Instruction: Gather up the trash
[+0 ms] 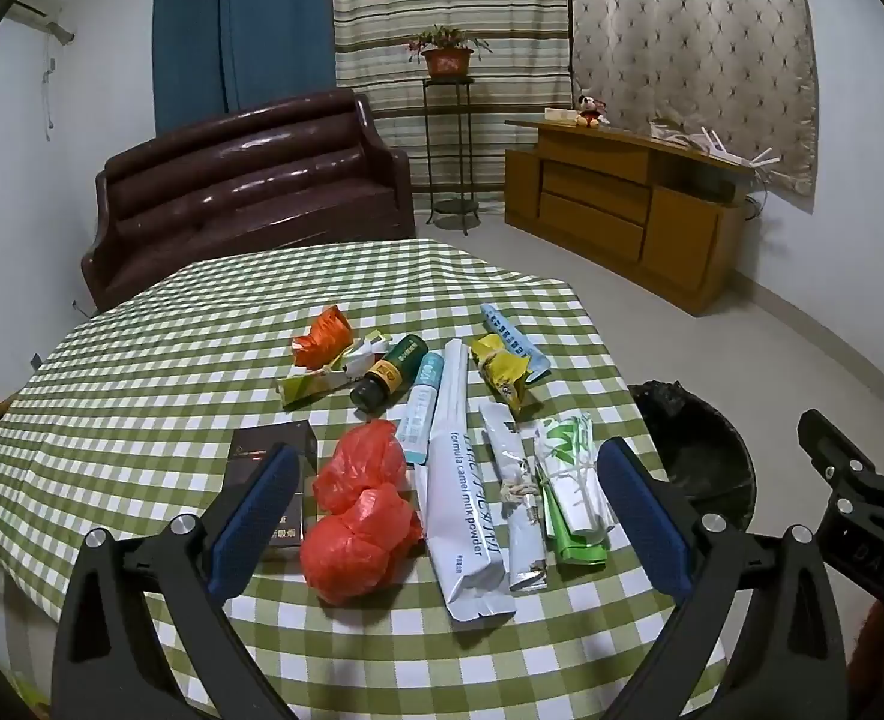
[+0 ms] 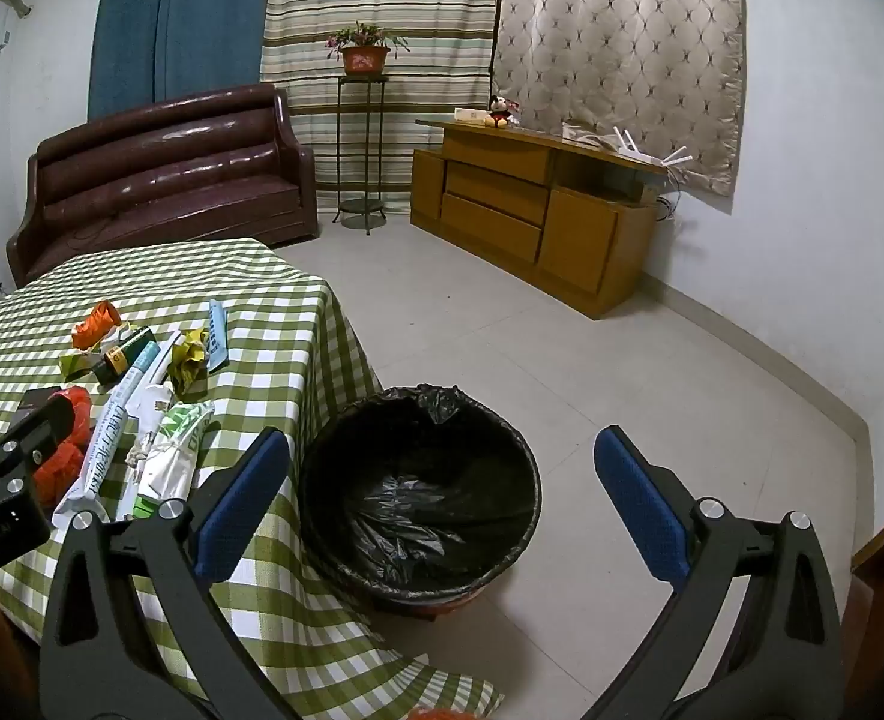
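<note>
Trash lies on the green checked table (image 1: 141,372): a red plastic bag (image 1: 360,516), a white camel milk powder pouch (image 1: 466,498), a silver sachet (image 1: 517,498), a green and white wrapper (image 1: 574,486), a dark bottle (image 1: 387,372), a yellow wrapper (image 1: 502,369), an orange wrapper (image 1: 324,336) and a dark box (image 1: 270,456). My left gripper (image 1: 448,516) is open above the red bag and pouches, holding nothing. My right gripper (image 2: 442,504) is open and empty above the black-lined trash bin (image 2: 420,492), which stands on the floor beside the table (image 2: 273,312).
A brown sofa (image 1: 243,186) stands behind the table. A wooden cabinet (image 2: 532,210) and a plant stand (image 2: 363,120) are along the far wall. The bin also shows in the left wrist view (image 1: 700,450), to the table's right.
</note>
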The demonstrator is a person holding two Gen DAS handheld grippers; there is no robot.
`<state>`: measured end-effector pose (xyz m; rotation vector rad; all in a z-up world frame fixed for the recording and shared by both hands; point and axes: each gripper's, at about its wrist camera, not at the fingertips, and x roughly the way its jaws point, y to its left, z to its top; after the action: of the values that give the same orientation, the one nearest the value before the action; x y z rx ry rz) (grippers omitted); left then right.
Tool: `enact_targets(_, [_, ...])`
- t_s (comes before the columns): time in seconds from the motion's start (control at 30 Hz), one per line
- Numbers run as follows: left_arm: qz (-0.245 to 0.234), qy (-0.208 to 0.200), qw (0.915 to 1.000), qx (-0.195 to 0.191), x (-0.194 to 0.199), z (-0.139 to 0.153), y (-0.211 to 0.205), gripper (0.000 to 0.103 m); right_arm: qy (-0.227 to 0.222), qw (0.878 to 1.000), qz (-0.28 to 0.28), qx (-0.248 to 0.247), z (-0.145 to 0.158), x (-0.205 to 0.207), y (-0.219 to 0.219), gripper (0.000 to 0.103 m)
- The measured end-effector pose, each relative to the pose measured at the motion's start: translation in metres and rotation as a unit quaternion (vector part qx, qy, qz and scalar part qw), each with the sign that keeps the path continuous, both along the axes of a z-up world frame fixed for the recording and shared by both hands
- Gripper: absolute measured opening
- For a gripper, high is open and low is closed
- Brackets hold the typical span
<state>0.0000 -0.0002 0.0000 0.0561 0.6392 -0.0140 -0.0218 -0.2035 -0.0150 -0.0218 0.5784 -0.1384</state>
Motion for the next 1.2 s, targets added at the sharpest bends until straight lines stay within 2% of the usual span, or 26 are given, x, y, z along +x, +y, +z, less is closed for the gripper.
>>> enact_targets(1.2, [0.003, 0.005, 1.0, -0.005, 0.0014, -0.002, 0.0031, 0.097, 0.001, 1.0, 0.001, 0.0, -0.0005, 0.0004, -0.001, 0.099])
